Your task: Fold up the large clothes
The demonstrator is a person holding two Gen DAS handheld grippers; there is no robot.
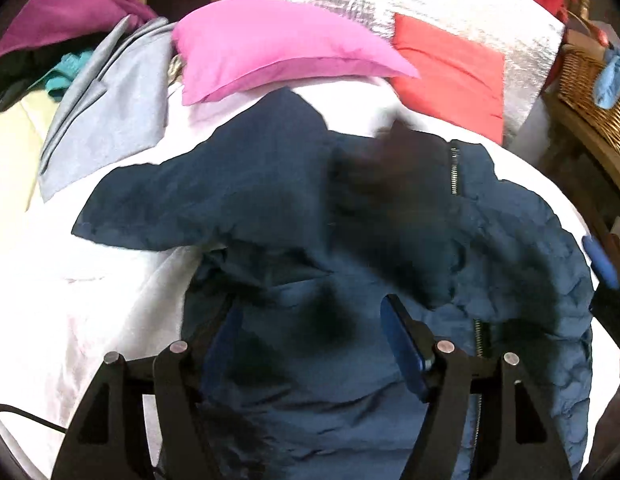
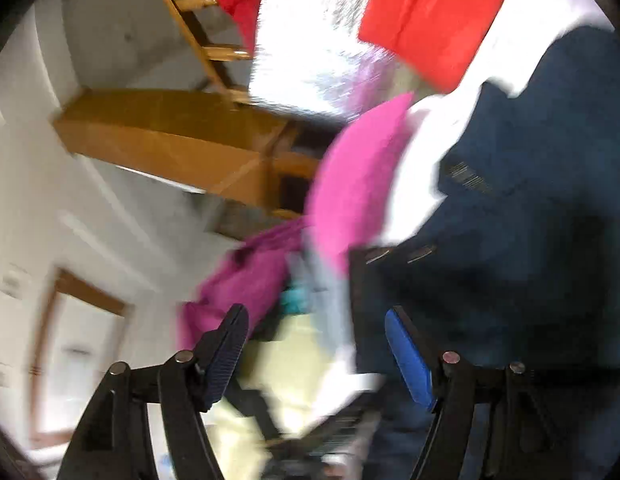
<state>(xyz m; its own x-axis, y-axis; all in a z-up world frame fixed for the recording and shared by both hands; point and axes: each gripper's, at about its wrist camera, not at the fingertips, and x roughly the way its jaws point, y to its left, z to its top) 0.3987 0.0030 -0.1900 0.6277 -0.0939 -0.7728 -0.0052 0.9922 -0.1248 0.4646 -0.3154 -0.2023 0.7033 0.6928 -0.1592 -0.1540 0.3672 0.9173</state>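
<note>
The left gripper (image 1: 306, 344) tilts steeply down over the navy jacket (image 1: 294, 208), its jaws apart with nothing pinched between the blue pads. The right gripper (image 2: 316, 344) points nearly level, canted sideways toward the room — its jaws also stand apart and empty, the view heavily blurred. The jacket lies spread on the white bed sheet (image 1: 62, 264), its long axis running away from the left camera, collar end toward the pink pillow (image 1: 278, 48), one sleeve stretched out to the left — zipper showing on the right.
</note>
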